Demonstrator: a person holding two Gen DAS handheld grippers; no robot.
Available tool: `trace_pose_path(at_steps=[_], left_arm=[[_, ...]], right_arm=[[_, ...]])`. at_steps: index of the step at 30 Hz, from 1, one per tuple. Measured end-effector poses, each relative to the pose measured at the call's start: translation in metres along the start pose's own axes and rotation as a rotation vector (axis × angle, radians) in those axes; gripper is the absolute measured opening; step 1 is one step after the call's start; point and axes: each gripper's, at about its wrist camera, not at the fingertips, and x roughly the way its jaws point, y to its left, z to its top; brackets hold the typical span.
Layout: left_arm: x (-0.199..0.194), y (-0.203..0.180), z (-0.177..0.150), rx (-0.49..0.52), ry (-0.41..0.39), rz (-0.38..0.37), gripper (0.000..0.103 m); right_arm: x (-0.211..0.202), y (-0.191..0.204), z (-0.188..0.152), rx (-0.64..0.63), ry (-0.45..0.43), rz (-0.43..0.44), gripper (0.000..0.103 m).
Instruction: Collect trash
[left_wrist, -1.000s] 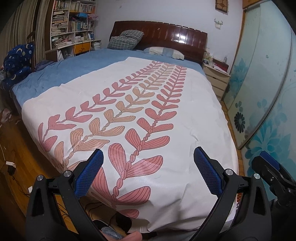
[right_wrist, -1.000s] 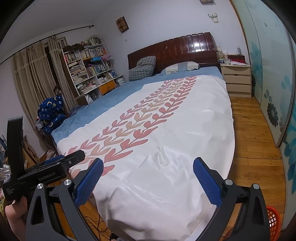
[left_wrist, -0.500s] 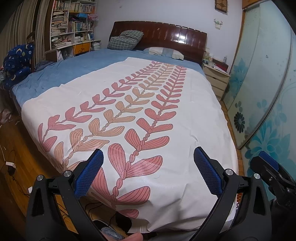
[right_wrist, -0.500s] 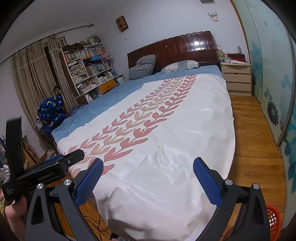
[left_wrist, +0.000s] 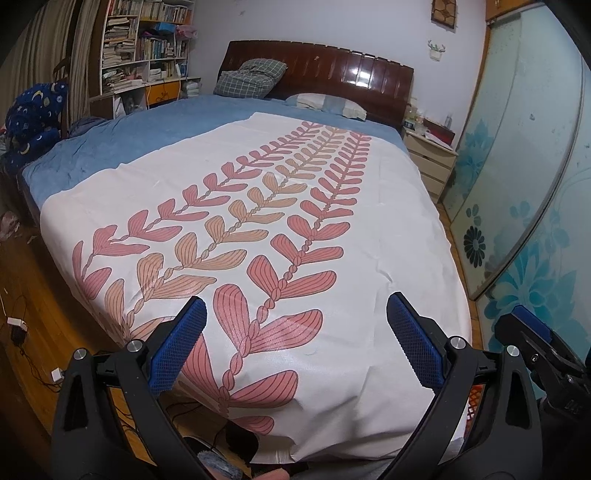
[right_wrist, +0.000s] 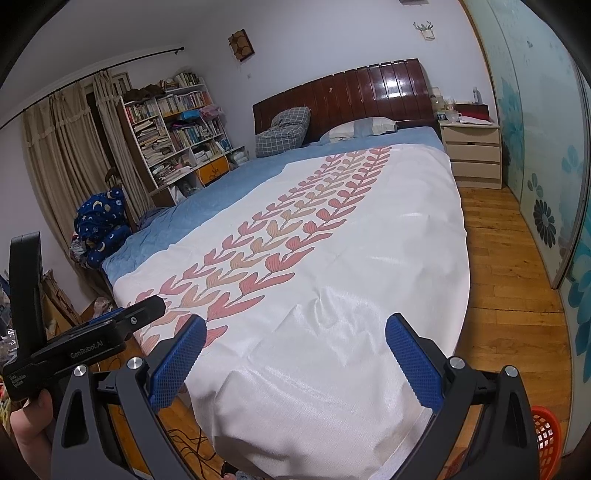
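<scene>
Still searching: both your left gripper (left_wrist: 295, 339) and right gripper (right_wrist: 293, 360) gape empty above the bed (left_wrist: 332, 206); find trash first

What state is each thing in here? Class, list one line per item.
Left tool: open, holding nothing.
Right tool: open, holding nothing.
White bedcover: spread flat over the bed.
Nightstand: drawers closed.
Curtains: drawn shut.
Red basket: upright on the floor.
</scene>
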Motion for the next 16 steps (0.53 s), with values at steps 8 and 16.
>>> trace_pose_path(at_steps=[8,16], left_arm=[[-0.0043,-0.0054,-0.0009,0.022,-0.025,-0.016,0.097],[-0.0014,-0.0064,-0.0009,0.025,-0.008,0.000,0.097]], right_arm=[[-0.0003,0.0009,0.0004,-0.001,0.000,-0.001,0.096],[-0.0005,0.0011,-0.0016,0.001,0.000,-0.001,0.096]])
